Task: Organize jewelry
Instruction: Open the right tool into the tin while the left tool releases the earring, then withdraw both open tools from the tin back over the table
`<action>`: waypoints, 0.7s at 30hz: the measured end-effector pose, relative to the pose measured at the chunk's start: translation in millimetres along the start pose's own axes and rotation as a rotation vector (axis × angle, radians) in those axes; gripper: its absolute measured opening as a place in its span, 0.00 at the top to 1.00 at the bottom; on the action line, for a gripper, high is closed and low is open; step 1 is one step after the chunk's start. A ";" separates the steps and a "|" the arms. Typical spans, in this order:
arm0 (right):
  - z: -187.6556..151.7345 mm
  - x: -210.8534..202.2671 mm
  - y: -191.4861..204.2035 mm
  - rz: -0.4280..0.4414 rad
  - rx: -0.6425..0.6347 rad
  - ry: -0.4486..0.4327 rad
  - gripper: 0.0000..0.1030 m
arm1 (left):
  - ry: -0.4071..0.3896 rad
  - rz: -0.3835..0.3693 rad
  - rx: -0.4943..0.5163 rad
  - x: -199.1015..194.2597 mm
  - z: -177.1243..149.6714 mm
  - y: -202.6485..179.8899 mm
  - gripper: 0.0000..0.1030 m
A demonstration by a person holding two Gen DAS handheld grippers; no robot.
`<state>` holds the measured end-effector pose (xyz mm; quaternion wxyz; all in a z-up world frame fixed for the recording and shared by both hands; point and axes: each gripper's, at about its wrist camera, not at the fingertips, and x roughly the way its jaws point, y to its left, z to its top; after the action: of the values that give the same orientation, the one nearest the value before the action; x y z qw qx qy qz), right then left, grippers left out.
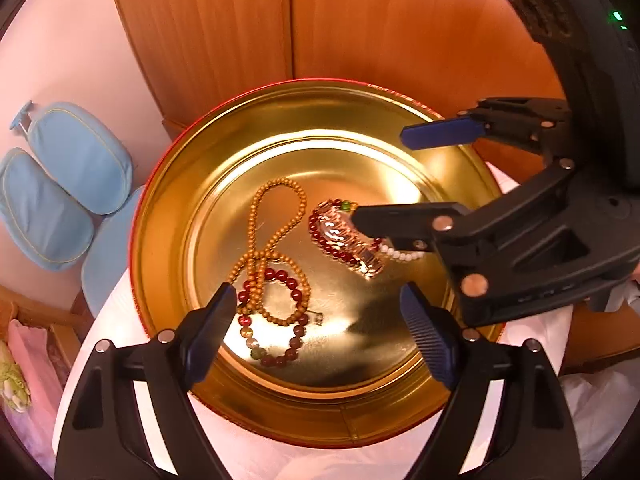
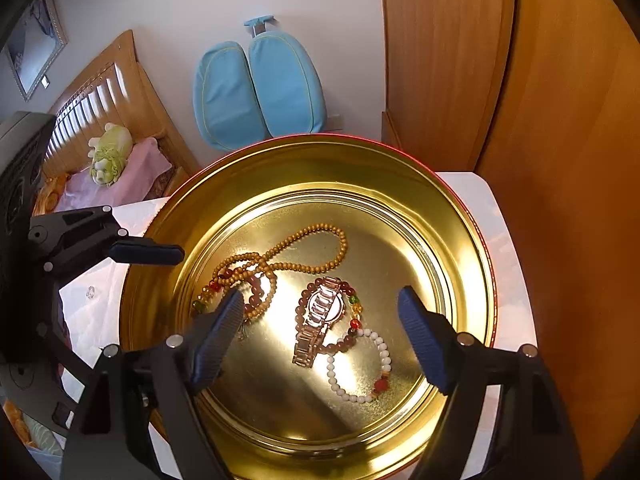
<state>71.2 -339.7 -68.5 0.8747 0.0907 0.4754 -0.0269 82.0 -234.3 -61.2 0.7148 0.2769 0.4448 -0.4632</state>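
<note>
Left wrist view shows your left tool [image 1: 318,312] wide open over the gold tin [image 1: 168,208], holding nothing. Just past its left finger lie the long tan bead string [image 1: 276,236] and the dark red bead ring [image 1: 296,312], tangled together. Farther right, past the middle, the watch [image 1: 340,236] rests on a red bead bracelet [image 1: 320,236]. Your right tool [image 1: 380,176] reaches in from the right, wide open and holding nothing, its lower finger just over the watch. A white bead bracelet [image 2: 360,364] lies between the right tool's fingers, touching the red one. The tin sits on a white table [image 2: 504,240].
</note>
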 end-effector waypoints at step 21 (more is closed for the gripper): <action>2.1 -35.7 20.1 0.105 0.036 -0.101 0.11 | -0.121 0.021 -0.170 -35.7 -20.1 26.2 0.20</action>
<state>56.2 -321.7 -34.8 0.8959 0.1300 0.4247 0.0059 91.9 -192.3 -38.8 0.7661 0.1915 0.4356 -0.4321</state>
